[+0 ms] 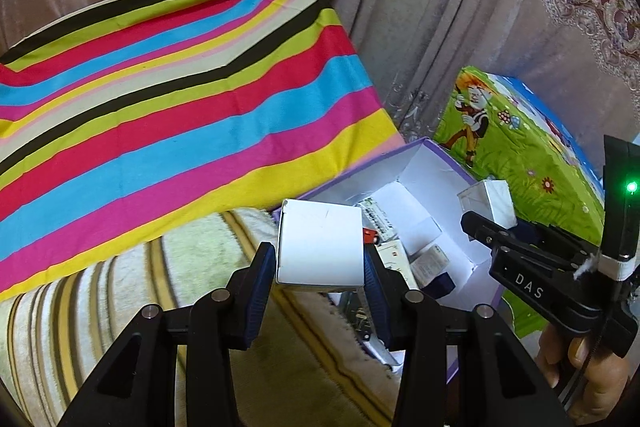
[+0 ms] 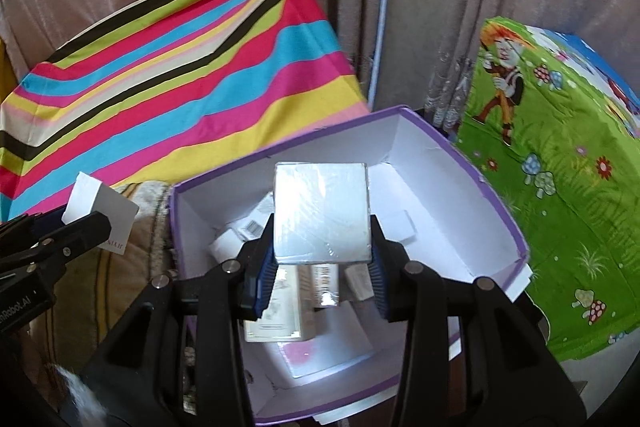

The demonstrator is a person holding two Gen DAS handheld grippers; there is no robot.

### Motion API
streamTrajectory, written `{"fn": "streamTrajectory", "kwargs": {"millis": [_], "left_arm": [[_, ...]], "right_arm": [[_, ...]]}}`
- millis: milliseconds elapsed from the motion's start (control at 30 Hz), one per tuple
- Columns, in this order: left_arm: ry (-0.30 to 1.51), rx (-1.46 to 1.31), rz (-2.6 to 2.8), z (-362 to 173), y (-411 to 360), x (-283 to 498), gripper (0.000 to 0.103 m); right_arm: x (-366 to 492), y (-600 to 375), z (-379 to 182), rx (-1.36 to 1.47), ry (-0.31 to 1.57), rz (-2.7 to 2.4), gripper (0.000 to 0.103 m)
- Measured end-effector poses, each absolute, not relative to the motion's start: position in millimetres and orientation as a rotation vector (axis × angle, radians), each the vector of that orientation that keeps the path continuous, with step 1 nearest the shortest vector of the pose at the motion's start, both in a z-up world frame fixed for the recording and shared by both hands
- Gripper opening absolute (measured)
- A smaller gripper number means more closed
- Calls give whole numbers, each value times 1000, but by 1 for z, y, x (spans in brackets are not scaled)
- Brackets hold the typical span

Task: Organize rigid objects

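1. The left tongs (image 1: 320, 259), black plastic arms tipped with ribbed blue pads, are clamped on a plain white matte cardboard box (image 1: 320, 243), a squarish block with crisp edges, one pad flat against each side.
2. In the left wrist view this box hangs over the near left edge of the purple-rimmed open cardboard carton (image 1: 436, 163), above a cream pile rug with olive and brown stripes (image 1: 132, 291).
3. The right tongs (image 2: 322, 267), of the same build, grip a silvery box wrapped in glossy clear film (image 2: 321, 213); its face is square and reflects light.
4. That shiny box is held over the middle of the carton, whose inner walls are smooth white card and whose outer rim is lilac.
5. Inside the carton lie several small rectangular packets (image 2: 276, 311), some white, some printed, one with a barcode, piled loosely at angles.
6. To the far left a soft cloth in bright stripes (image 1: 168, 99) drapes over a bulky form.
7. To the right stands a block covered in green cartoon-print fabric (image 2: 560, 187) with mushrooms and flowers.
8. Behind, beige curtains (image 2: 420, 7) hang in vertical folds.
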State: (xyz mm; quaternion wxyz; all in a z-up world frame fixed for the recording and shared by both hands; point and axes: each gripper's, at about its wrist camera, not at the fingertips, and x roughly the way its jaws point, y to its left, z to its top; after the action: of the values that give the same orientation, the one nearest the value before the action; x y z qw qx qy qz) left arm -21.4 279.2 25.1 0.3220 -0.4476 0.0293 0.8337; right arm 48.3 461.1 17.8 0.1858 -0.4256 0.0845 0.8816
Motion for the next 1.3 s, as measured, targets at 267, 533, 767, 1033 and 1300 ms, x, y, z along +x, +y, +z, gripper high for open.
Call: {"fn": "streamTrajectory", "kwargs": {"millis": [267, 533, 767, 1033, 1300], "left_arm": [[81, -1184, 2134, 21, 297, -25, 45], [95, -1179, 2099, 20, 319, -32, 45], [86, -1197, 2070, 15, 336, -42, 45], [57, -1229, 2043, 10, 348, -49, 46], [16, -1262, 2042, 9, 344, -52, 65]], "right_arm": [[53, 485, 14, -1179, 267, 2409, 44], [56, 497, 11, -1157, 272, 2363, 44], [54, 511, 7, -1142, 302, 2331, 44], [54, 518, 5, -1140, 329, 2309, 48], [56, 516, 8, -1123, 362, 2308, 67]]}}
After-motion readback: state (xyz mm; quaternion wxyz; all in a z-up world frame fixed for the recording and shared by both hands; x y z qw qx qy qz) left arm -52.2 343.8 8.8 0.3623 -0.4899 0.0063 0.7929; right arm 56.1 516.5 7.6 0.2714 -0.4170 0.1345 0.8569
